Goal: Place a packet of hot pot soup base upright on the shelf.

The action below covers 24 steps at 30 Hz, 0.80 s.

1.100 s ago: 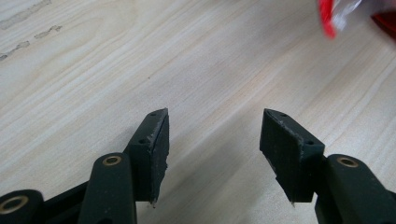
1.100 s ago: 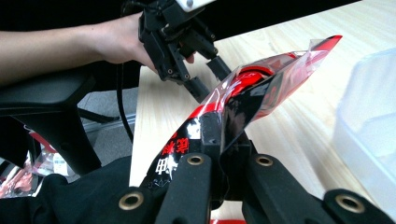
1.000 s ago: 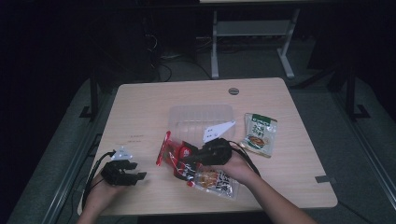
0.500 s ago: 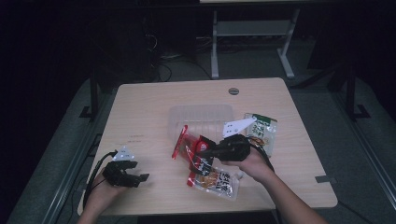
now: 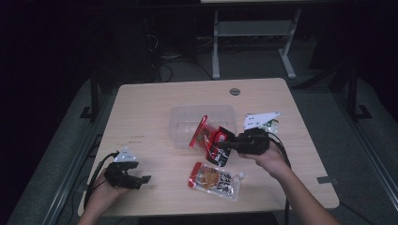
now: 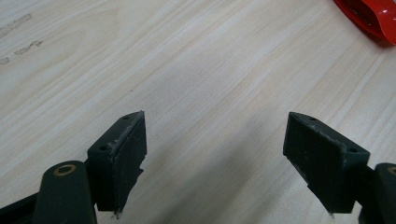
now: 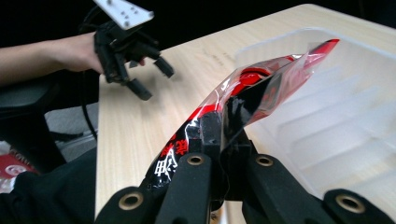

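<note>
right gripper view: jaws pinch red packet (image 7: 243, 100) | high view: second pouch (image 5: 215, 179) on table (image 5: 150, 108)

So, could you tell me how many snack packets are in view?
3: a red packet held by the right gripper over the clear tray, a pouch lying on the table's near side, and a green packet behind that gripper, largely hidden.

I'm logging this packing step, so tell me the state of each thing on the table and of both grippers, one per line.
Left gripper: jaws just opened wide, nothing between them, low over the table.
Right gripper: shut on the red and black snack pouch.
Red and black snack pouch: lifted, tilted, top end over the clear plastic tray.
Clear plastic tray: upright, nothing lying inside.
Clear snack packet: flat on table.
Green packet: flat, partly hidden.
</note>
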{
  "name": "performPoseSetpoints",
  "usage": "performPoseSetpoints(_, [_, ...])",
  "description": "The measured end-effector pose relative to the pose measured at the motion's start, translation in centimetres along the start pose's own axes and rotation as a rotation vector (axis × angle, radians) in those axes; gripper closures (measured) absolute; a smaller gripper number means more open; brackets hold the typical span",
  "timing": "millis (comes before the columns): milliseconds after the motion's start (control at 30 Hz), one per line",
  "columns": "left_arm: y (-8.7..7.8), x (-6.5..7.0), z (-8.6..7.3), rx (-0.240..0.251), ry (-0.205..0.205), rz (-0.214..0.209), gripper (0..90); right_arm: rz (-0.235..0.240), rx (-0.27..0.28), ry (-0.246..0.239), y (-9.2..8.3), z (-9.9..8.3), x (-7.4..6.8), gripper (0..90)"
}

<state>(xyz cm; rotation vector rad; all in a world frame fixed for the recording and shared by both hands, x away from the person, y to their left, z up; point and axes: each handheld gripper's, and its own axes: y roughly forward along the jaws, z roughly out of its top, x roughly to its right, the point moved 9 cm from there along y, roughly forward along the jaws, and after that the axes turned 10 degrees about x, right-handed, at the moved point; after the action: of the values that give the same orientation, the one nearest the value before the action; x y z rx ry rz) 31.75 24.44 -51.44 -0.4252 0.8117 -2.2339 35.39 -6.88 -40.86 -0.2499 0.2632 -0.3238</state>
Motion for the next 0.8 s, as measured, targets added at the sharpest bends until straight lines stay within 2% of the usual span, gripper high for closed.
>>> performPoseSetpoints(367, [0.1, 0.0, 0.0, -0.005, 0.011, -0.002, 21.2, -0.085, 0.017, 0.019, -3.0, 0.2, 2.8, 90.0])
performPoseSetpoints(600, [0.1, 0.0, 0.0, -0.004, 0.008, -0.004, 21.2, -0.121, 0.011, 0.02, -4.3, 0.2, 4.0, 90.0])
performPoseSetpoints(800, [0.1, 0.1, 0.0, -0.005, 0.005, -0.005, 21.2, -0.151, 0.012, 0.04, -5.2, 0.0, 4.9, 90.0])
